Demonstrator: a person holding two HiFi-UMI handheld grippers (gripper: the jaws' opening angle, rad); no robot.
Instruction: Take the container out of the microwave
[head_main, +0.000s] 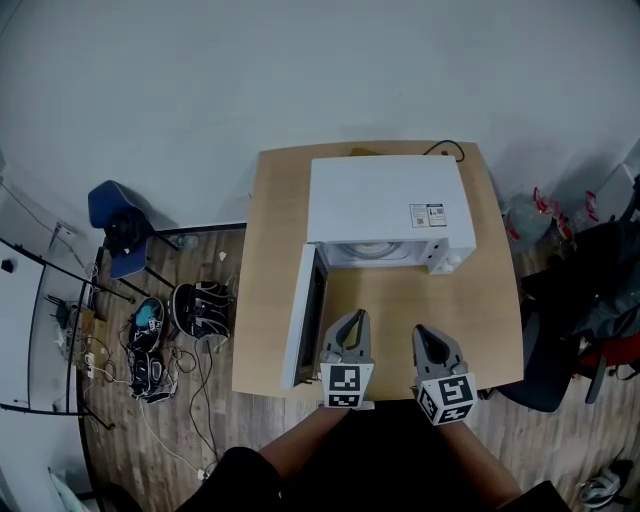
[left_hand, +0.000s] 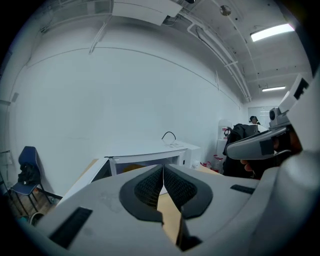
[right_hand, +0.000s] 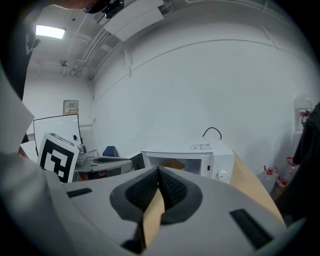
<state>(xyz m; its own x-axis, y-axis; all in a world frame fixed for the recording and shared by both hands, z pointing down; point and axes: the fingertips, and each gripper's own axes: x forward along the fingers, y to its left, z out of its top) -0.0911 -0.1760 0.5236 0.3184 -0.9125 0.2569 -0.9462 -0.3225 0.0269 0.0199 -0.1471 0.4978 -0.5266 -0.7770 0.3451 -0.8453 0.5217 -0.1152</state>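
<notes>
A white microwave (head_main: 385, 205) stands at the back of a wooden table (head_main: 480, 320), its door (head_main: 303, 315) swung open to the left. Inside the cavity I see a pale round container (head_main: 375, 250); in the right gripper view it shows as a tan shape (right_hand: 175, 164). My left gripper (head_main: 354, 316) and right gripper (head_main: 425, 332) hover side by side over the table's near part, in front of the opening and apart from it. Both are shut with nothing between the pads (left_hand: 150, 187) (right_hand: 170, 187). The left one sits close to the open door.
Left of the table on the wood floor are a blue chair (head_main: 115, 225), several shoes (head_main: 150, 330) and loose cables. Water bottles (head_main: 525, 215) and dark bags (head_main: 590, 290) crowd the right side. A black cord (head_main: 445, 148) runs behind the microwave.
</notes>
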